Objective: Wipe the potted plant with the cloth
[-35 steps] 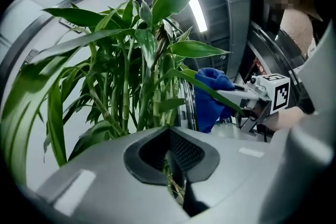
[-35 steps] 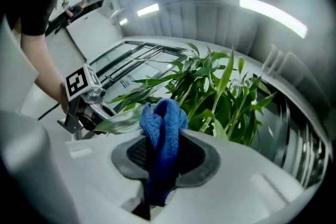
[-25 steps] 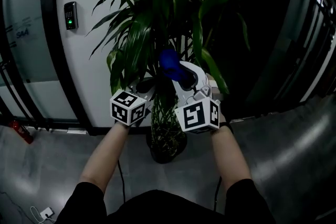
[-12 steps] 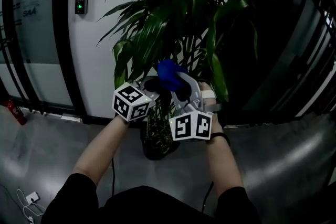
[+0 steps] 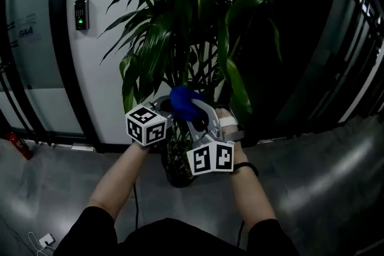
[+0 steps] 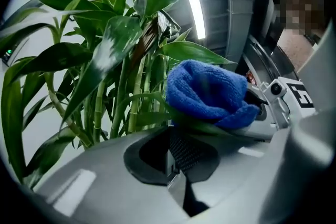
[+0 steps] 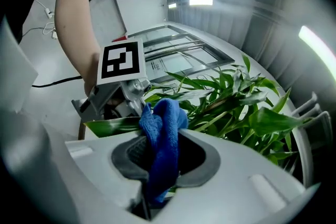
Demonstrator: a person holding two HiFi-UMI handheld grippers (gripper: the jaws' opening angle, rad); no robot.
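Observation:
The potted plant (image 5: 180, 21) has long green leaves and bamboo-like stems and stands in a dark pot (image 5: 177, 169) on the floor. My right gripper (image 5: 193, 110) is shut on a bunched blue cloth (image 5: 183, 100), which sticks up out of its jaws (image 7: 160, 128). The cloth presses on one long leaf (image 7: 113, 126). That leaf lies across the tips of my left gripper (image 5: 165, 107), right under the cloth (image 6: 207, 92). The left jaws look shut, and the two grippers nearly touch among the lower leaves.
A white wall with a keypad (image 5: 80, 14) and dark door frames stands behind the plant. Dark glass panels (image 5: 336, 39) close off the right. A white cable and plug (image 5: 43, 241) lie on the grey floor at the lower left.
Both grippers and the blue cloth have come lower and slightly left in the head view. The right gripper's cube now sits below the left one.

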